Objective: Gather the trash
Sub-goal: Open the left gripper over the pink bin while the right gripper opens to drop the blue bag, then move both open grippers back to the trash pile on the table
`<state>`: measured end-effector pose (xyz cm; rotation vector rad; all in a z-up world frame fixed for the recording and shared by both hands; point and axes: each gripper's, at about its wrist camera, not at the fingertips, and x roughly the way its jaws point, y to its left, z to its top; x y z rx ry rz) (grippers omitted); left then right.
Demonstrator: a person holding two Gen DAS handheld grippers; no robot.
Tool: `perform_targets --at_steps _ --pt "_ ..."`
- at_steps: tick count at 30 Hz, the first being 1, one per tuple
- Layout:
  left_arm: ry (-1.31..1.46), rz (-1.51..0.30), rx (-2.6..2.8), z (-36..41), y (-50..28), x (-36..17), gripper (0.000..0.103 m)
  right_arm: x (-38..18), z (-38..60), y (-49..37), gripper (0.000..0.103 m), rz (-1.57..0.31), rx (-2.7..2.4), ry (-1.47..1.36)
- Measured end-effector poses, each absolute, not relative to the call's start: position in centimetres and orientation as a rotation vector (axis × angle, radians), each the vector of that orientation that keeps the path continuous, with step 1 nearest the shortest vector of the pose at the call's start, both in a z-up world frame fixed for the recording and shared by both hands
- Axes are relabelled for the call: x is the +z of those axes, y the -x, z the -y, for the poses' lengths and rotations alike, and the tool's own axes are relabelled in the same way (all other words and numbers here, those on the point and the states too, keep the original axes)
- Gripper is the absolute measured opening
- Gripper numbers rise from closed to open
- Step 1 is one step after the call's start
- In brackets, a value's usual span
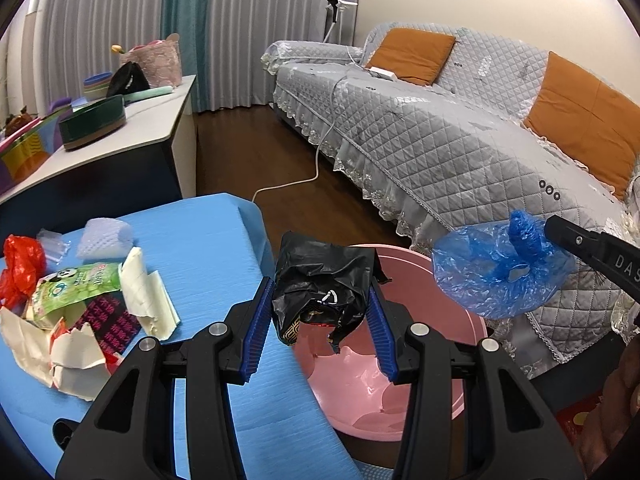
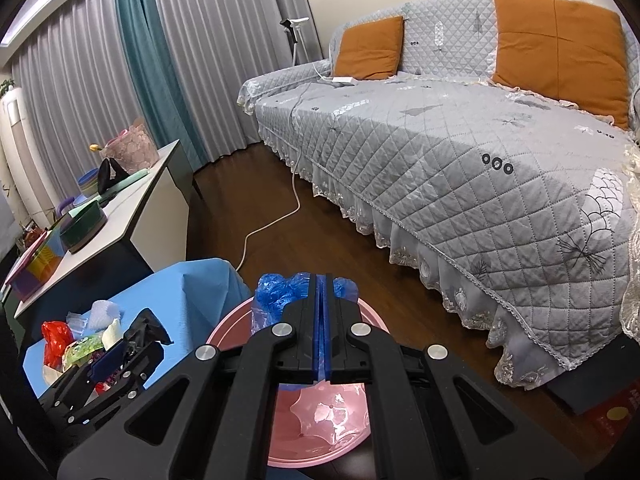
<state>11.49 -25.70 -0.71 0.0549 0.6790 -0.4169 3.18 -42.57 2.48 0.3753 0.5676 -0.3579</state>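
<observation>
My left gripper (image 1: pixel 322 300) is shut on a crumpled black wrapper (image 1: pixel 324 286) and holds it above the near rim of the pink basin (image 1: pixel 420 384). My right gripper (image 2: pixel 322 280) is shut on a blue plastic bag (image 2: pixel 276 300), held over the basin (image 2: pixel 320 420); in the left wrist view the bag (image 1: pixel 496 272) hangs above the basin's right side. More trash lies on the blue table (image 1: pixel 208 248): a red bag (image 1: pixel 20 268), a green snack packet (image 1: pixel 76 288), torn white paper (image 1: pixel 144 292), a foam net (image 1: pixel 106 238).
A grey quilted sofa (image 2: pixel 460 168) with orange cushions (image 2: pixel 560 48) runs along the right. A white cable (image 2: pixel 272 220) crosses the dark wood floor. A white side table (image 1: pixel 140 128) with bowls and containers stands at the left, before grey and teal curtains.
</observation>
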Motion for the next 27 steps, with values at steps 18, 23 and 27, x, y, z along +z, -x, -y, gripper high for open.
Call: perform_targets --at_steps 18,23,27 --pt "-0.038 -0.674 -0.431 25.2 -10.9 0.0 0.061 3.1 42.6 -2.8 0.043 -0.556 -0.401 -0.390" --pt "-0.028 -0.660 -0.413 23.6 -10.3 0.9 0.061 4.0 41.4 -2.8 0.043 -0.534 -0.377 -0.378" --pt "-0.015 -0.640 -0.389 21.8 -9.6 2.1 0.060 4.9 40.0 -2.8 0.044 -0.512 -0.350 -0.372"
